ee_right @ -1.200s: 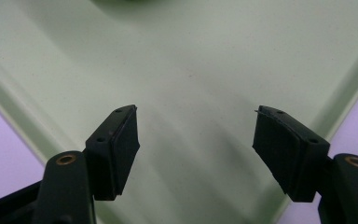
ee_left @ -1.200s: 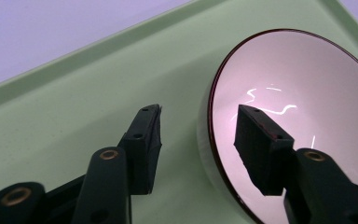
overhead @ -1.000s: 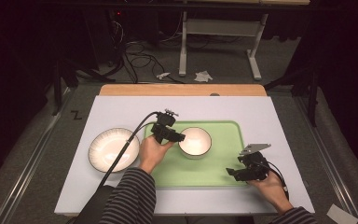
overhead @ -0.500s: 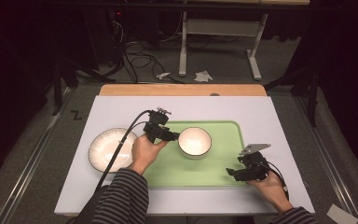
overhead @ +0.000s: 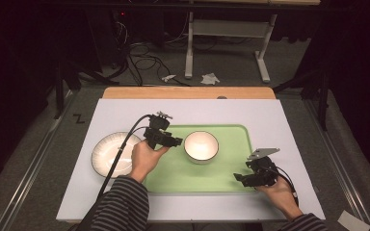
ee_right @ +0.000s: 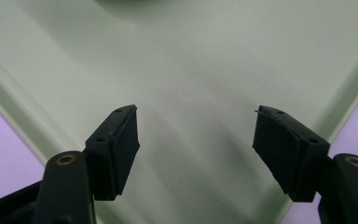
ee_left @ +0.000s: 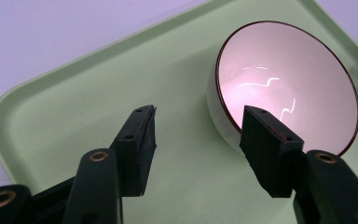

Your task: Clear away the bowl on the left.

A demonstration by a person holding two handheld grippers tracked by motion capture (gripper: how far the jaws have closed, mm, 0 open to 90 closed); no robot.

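White glazed bowl with a dark rim [overhead: 201, 146] sits empty on the pale green plastic tray [overhead: 224, 168], toward its left-centre; nearest me, the right gripper [overhead: 250, 177] hovers spread and empty over the tray's near-right corner. Left gripper [overhead: 166, 139], released, flanks the bowl's left wall: judged best closed squarely across the rim. Beyond, white tabletop [overhead: 250, 113] lies open; speckled round plate [overhead: 110, 153] crowds the tray's left edge.
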